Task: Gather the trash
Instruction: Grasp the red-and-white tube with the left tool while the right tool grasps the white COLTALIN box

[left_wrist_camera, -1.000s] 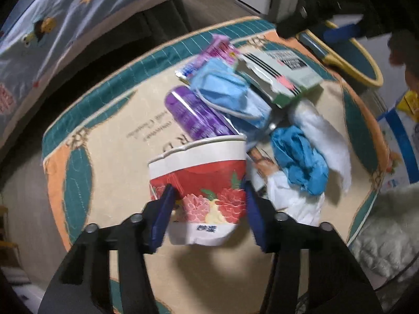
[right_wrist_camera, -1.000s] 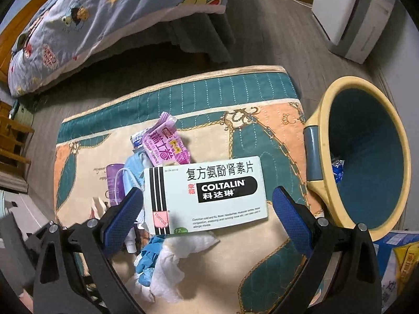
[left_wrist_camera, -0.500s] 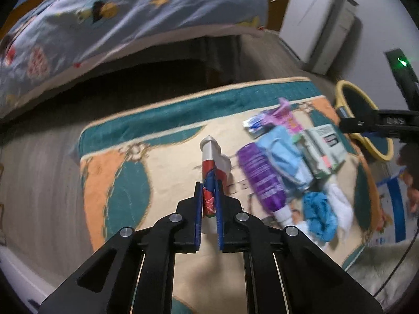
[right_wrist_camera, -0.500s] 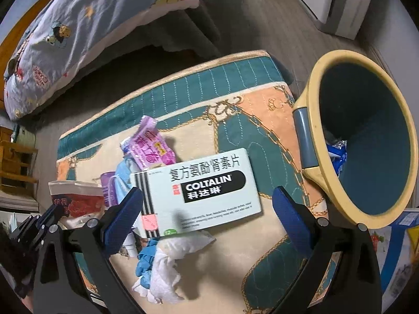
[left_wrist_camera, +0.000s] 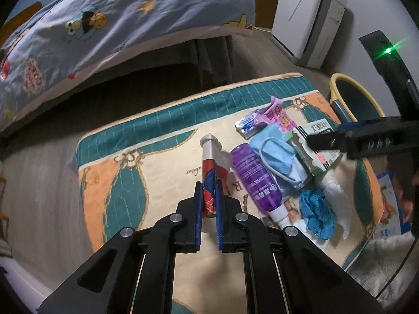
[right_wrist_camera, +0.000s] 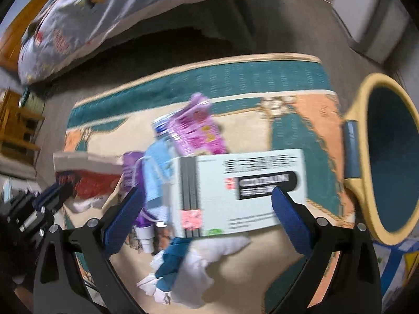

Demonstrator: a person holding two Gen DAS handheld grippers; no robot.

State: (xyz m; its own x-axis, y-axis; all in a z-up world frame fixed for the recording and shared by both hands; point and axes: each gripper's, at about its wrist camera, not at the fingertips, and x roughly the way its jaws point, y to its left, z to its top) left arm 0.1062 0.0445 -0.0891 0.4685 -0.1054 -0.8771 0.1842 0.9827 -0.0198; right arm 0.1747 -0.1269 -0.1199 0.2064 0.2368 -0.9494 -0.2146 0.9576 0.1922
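A second back my left gripper [left_wrist_camera: 208, 204] had its fingers spread around the paper cup [left_wrist_camera: 212, 172] on the rug [left_wrist_camera: 162, 162]. Now they were clamped flat on it, the cup crushed to a thin red-and-white strip and lifted clear of the rug, just left of the medicine box [right_wrist_camera: 235, 191]. That told me one piece of trash was secured and ready to carry across to the bin [right_wrist_camera: 366, 157].

My right gripper [right_wrist_camera: 207, 214] had dropped closer over the medicine box. Its fingers stood apart on either side of the box and were starting to close, the pads not yet pressing on it. The right wrist view was smeared with motion, so I could not tell how squarely the fingers bracketed it.

The bin stood on the floor just right of the medicine box, off the rug's edge, yellow-rimmed with a dark blue inside. From this angle I could make out nothing in it.

The rest lay heaped on the rug beside the box: a pink wrapper [right_wrist_camera: 196, 130] behind it, a blue face mask [left_wrist_camera: 277, 154] and purple tube [left_wrist_camera: 254, 180] to its left, a blue glove [left_wrist_camera: 316, 214] and white tissue [right_wrist_camera: 199, 269] in front.
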